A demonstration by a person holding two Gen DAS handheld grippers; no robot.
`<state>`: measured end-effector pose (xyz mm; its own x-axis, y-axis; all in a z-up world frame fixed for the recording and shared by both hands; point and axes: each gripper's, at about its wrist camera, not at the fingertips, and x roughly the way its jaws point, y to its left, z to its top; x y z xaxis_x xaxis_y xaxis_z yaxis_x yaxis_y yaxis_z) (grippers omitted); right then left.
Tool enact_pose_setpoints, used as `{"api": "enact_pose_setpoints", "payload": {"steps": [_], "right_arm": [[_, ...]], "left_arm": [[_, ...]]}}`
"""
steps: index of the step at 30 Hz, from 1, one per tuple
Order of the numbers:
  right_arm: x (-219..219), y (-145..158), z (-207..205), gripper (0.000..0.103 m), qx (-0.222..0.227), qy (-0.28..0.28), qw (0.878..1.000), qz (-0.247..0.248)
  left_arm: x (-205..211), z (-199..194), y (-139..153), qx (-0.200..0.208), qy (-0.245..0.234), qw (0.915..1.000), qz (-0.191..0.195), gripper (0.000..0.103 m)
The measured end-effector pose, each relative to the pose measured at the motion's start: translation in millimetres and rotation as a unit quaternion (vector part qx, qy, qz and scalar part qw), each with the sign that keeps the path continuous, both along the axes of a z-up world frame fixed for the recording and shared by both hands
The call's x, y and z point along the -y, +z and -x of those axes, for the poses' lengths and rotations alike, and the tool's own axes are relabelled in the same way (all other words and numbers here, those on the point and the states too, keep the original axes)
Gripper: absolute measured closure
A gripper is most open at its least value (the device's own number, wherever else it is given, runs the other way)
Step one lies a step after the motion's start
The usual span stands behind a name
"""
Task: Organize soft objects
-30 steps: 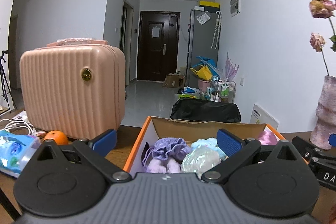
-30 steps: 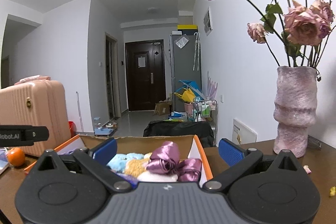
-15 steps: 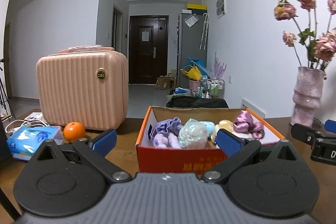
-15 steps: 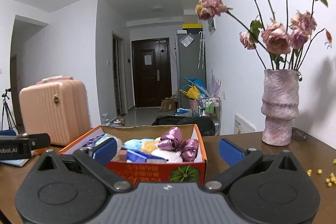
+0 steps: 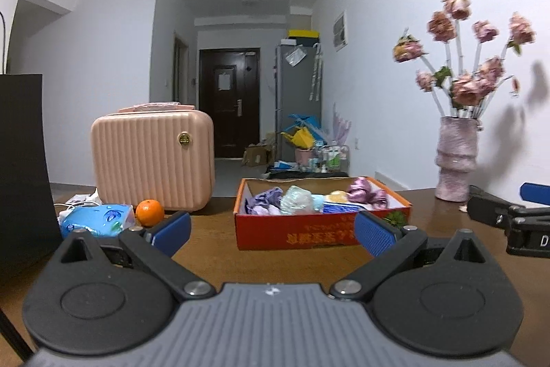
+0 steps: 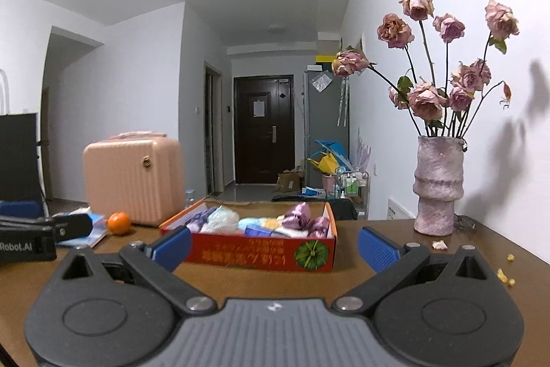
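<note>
A red cardboard box (image 5: 309, 234) (image 6: 261, 255) stands on the brown table, filled with soft things: a purple cloth (image 5: 266, 198), a pale green bundle (image 5: 295, 198) and a shiny mauve bow (image 5: 366, 190) (image 6: 302, 215). My left gripper (image 5: 273, 233) is open and empty, just in front of the box. My right gripper (image 6: 275, 246) is open and empty, also in front of the box. The right gripper shows at the right edge of the left wrist view (image 5: 508, 219); the left one shows at the left edge of the right wrist view (image 6: 34, 236).
A pink ribbed case (image 5: 153, 160) stands left of the box, with an orange (image 5: 149, 212) and a blue tissue pack (image 5: 96, 220) in front of it. A pink vase of dried roses (image 6: 438, 184) stands at the right by the wall. A black panel (image 5: 20, 167) is at far left.
Both grippers have pulled back and away from the box, which now sits farther off in both views. Both stayed open and empty.
</note>
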<state>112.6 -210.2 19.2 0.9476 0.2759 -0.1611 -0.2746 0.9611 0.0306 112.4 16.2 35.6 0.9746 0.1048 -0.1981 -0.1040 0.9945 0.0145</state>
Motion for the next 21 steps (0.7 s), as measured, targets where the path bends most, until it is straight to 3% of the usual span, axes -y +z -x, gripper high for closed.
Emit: {"api": "enact_pose_setpoints", "payload": {"steps": [11,21], "right_arm": [[11,-15,84,0.0,-0.017,0.0,1.0,0.006],[9,-29,121,0.0,-0.041,0.003,0.999,0.01]], "left_arm": [[14,90,-17,-0.002,-0.041,0.9992,-0.001,0.0],[21,130,-39,-0.032,-0.061,0.9976,0.003,0.0]]}}
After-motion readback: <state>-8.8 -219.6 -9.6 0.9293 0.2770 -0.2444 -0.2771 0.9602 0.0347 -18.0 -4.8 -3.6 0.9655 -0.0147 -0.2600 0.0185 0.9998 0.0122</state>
